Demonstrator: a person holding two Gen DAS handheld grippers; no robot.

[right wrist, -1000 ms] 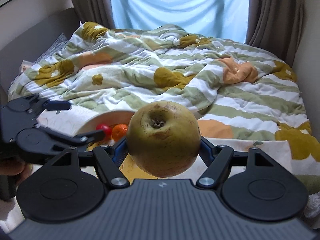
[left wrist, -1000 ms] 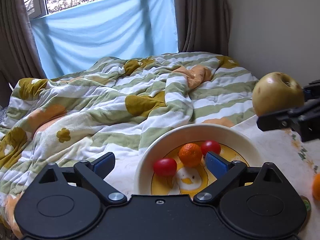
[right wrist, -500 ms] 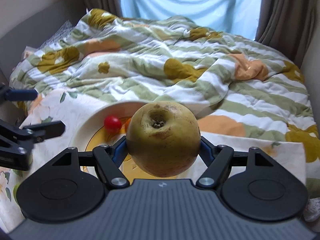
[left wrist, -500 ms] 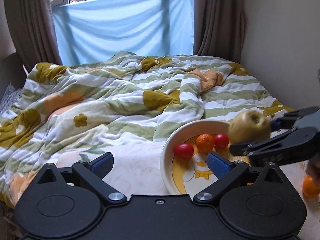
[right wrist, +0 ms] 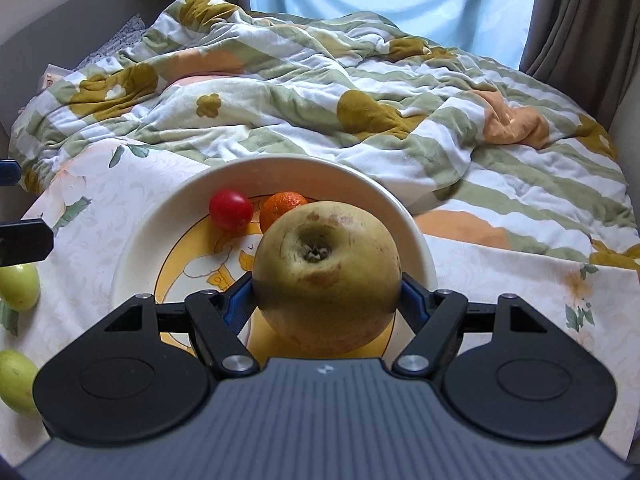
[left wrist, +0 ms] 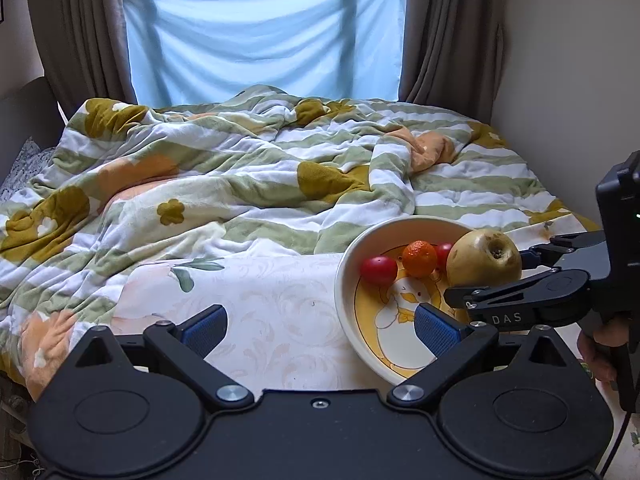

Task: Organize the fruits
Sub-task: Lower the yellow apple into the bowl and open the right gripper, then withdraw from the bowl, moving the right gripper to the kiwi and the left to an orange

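Over the bowl (right wrist: 416, 240) near the bed's front edge, the right gripper (right wrist: 326, 300) was clamped on a yellow-green apple (right wrist: 326, 276), above a tomato (right wrist: 231, 209) and a tangerine (right wrist: 280, 204). Beside it, the left gripper (left wrist: 320, 326) hovered with fingers apart, empty.

bed (left wrist: 280, 300), rumpled quilt (left wrist: 240, 184), bowl (left wrist: 344, 300)

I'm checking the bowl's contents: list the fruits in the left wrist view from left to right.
Tomato → mandarin → second tomato, mostly hidden behind it → big yellow-green fruit, held in the right claw over the bowl.
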